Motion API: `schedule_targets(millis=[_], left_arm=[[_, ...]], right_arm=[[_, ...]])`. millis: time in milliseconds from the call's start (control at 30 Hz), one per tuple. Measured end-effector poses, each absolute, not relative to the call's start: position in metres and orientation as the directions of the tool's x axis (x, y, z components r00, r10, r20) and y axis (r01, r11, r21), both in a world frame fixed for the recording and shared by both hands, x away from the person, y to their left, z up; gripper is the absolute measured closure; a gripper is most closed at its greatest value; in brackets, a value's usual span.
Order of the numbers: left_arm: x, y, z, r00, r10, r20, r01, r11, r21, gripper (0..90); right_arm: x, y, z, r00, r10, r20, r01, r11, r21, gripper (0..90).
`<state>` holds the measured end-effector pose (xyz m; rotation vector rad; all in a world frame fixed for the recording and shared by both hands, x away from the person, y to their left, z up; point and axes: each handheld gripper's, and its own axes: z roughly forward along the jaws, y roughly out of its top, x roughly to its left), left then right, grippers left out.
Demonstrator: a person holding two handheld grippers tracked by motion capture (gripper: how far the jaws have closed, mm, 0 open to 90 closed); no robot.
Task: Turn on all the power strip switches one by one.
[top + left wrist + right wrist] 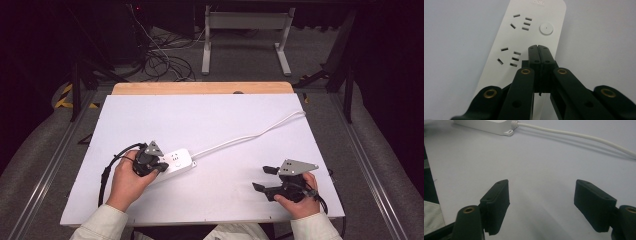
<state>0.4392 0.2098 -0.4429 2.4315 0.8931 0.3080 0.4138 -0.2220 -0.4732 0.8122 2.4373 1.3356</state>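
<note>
White power strip [524, 42] lies under the closed left tool [539, 48]; right tool [541, 205] gapes.

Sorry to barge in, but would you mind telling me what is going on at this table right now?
A person sits at a white table with a gripper in each hand. The left gripper, its jaws shut with nothing between them, is over a white power strip, beside a round button. The right gripper is open above bare table, away from the strip. The strip's white cable runs toward the far right corner.
</note>
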Motion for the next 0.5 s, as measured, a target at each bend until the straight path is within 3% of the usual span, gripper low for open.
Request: schedule_targets(millis=[400,500], left_arm=[[0.4397,0.2117,-0.4457,0.75,0.662,0.003,0.547,-0.622,0.561,90.0],[0.439,0.2104,-0.4454,0.74,0.671,0.045,0.543,-0.635,0.549,90.0]], right_arm=[[0.4136,-0.2211,-0.4736,-0.817,0.574,0.049,0.351,0.43,0.832,29.2],[0.4136,-0.2208,-0.4737,-0.818,0.573,0.047,0.35,0.431,0.832,29.2]])
